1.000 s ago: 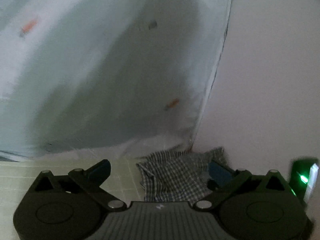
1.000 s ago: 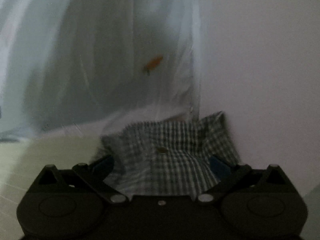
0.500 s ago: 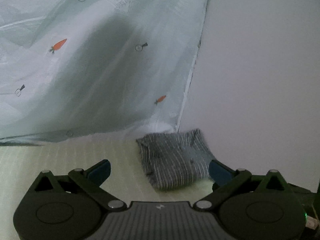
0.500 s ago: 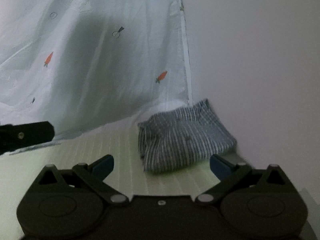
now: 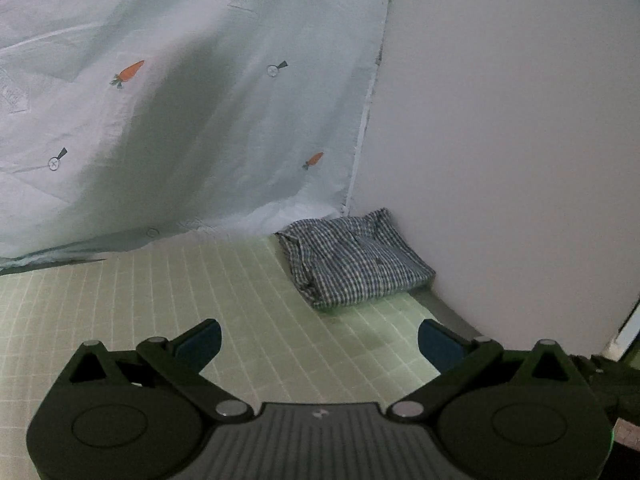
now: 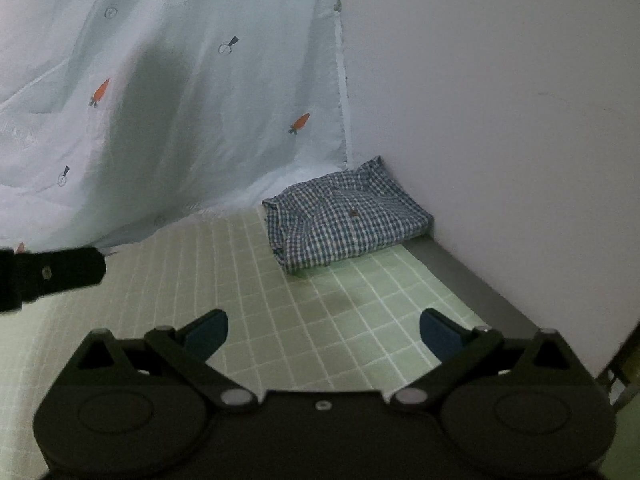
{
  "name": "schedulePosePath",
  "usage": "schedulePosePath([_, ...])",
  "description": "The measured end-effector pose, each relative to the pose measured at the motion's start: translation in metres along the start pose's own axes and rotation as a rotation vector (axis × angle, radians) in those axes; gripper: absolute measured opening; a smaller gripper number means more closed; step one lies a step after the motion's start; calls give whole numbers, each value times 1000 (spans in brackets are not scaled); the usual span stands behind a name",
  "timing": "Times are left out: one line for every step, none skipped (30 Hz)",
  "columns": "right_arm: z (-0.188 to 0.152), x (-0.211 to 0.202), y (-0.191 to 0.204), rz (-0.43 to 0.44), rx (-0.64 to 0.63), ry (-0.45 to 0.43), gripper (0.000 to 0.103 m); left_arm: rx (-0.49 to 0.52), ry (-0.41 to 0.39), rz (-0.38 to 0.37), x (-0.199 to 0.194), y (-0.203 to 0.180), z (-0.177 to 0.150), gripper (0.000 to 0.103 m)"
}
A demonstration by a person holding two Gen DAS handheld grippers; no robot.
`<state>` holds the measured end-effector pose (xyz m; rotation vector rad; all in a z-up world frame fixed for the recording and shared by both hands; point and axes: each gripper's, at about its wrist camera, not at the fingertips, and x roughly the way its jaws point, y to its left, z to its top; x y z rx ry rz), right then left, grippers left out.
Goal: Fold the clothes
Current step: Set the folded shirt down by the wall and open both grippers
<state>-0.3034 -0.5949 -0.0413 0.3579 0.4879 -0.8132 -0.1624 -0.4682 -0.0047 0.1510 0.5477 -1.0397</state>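
Both your tools are empty with their jaws spread wide, and the shirt (image 5: 356,256) already lies folded ahead of you, so the step in hand looks like a release and pull-back: draw each tool straight rearward and level, so no pad snags a loose edge and undoes the fold. To the far left of your left gripper (image 5: 318,342), the sheet (image 5: 192,112) hangs as a thin, pale, slightly creased cloth printed with small orange carrots and line drawings; it will flutter and catch easily, so stay off it. Directly under and ahead of both tools lies the mat (image 5: 160,304), pale green with a white grid, flat and smooth, a good reference for squaring any next piece. Ahead and a little right of your left gripper, and ahead between the pads of your right gripper (image 6: 324,330), the shirt sits as a compact rectangular bundle of blue-and-white check, soft woven cloth with a small button showing; its left edge is bunched in layers and its far corner curls up against the wall (image 5: 520,140). That wall is plain, matte and flat, touching the shirt's right side. If you tidy, I judge the bunched left edge the place to press.
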Motion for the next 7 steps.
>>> schedulePosePath([-1,-3,2,-4,1,-3,103,4,0,-5,-2,1,-1,103])
schedulePosePath([-4,-5,3,-7,2,-5,103,6,-1,-10,-5,2,-3,103])
schedulePosePath([-5,-6,4,-10,2,-6,103,7,-3,-14,-7,2,-4,103])
schedulePosePath([-6,-8,5,-12,2,-7,103,9,-5,-17,-9,3,-5,103])
schedulePosePath([-7,-10,6,-14,3,-8,103,12,-6,-20,-11,3,-6,103])
schedulePosePath([-7,-12,6,-16,2,-10,103,15,-7,-23,-12,3,-6,103])
schedulePosePath([-8,-15,7,-19,2,-12,103,19,-7,-27,-15,2,-8,103])
